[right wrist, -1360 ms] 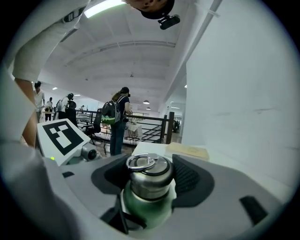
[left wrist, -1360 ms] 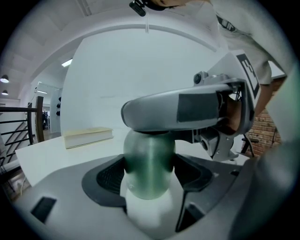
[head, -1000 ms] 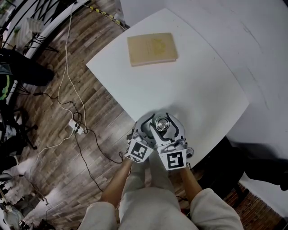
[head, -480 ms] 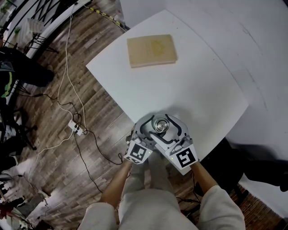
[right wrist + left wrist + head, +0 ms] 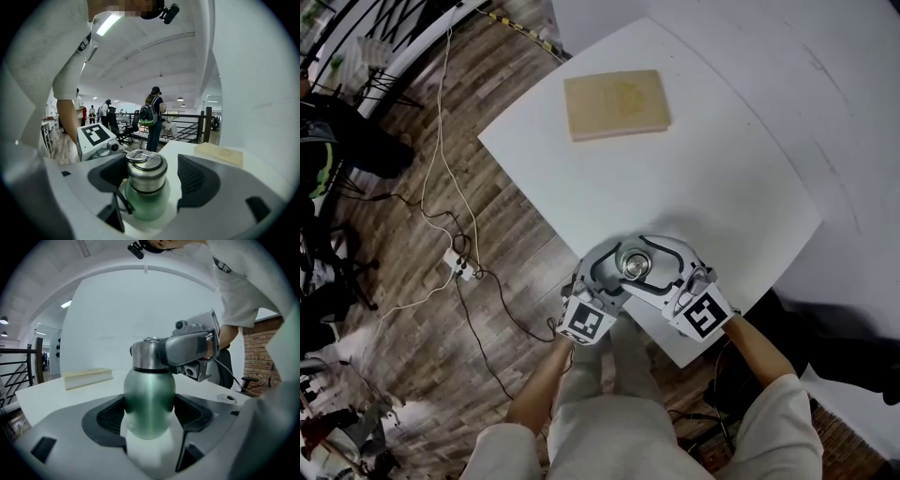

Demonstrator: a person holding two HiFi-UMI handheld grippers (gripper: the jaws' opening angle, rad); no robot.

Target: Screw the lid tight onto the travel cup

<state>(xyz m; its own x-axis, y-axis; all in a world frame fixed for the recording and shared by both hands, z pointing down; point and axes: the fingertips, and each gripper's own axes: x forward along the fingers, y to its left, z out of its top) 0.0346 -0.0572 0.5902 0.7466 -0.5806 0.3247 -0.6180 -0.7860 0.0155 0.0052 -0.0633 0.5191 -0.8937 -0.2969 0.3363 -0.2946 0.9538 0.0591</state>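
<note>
Left gripper (image 5: pixel 150 417) clamped on travel cup (image 5: pixel 149 392) body, right gripper (image 5: pixel 153 180) swung rightward since a second ago, jaws now apart around lid (image 5: pixel 146 168), book (image 5: pixel 616 102) unmoved on table (image 5: pixel 727 183)

Lighting is bright and even all round, so the white table (image 5: pixel 722 187) comes out nearly blown-out with only soft, faint shadows. Both gripper views are heavy fisheye with a black ring round the edge and bent lines. Ceiling strip lights (image 5: pixel 108 23) glow overhead, the green cup (image 5: pixel 149 404) picks up a soft sheen, and stuff closest to the lens goes mushy.
</note>
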